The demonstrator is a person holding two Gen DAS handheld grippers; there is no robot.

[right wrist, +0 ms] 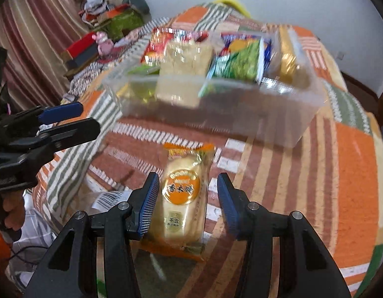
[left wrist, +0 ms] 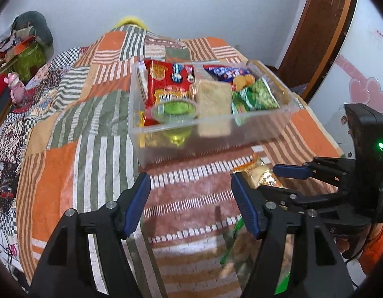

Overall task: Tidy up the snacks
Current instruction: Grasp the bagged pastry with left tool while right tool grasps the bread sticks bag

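A clear plastic bin (left wrist: 216, 136) (right wrist: 241, 109) sits on the patchwork bed and holds several snacks: a red packet (left wrist: 164, 79), a green jelly cup (left wrist: 175, 110), a beige cracker pack (left wrist: 212, 99) and a green packet (left wrist: 256, 96). An orange-and-yellow rice cracker packet (right wrist: 184, 198) (left wrist: 259, 173) lies on the bed in front of the bin. My right gripper (right wrist: 187, 198) is open, its fingers on either side of that packet. My left gripper (left wrist: 191, 201) is open and empty above the bedspread, left of the packet.
Another green-edged snack packet (left wrist: 235, 243) lies near the bed's front edge. A white labelled wrapper (right wrist: 109, 198) lies left of the right gripper. Clutter and a pink toy (left wrist: 16, 87) sit at the bed's left. A door (left wrist: 315, 32) stands at the right.
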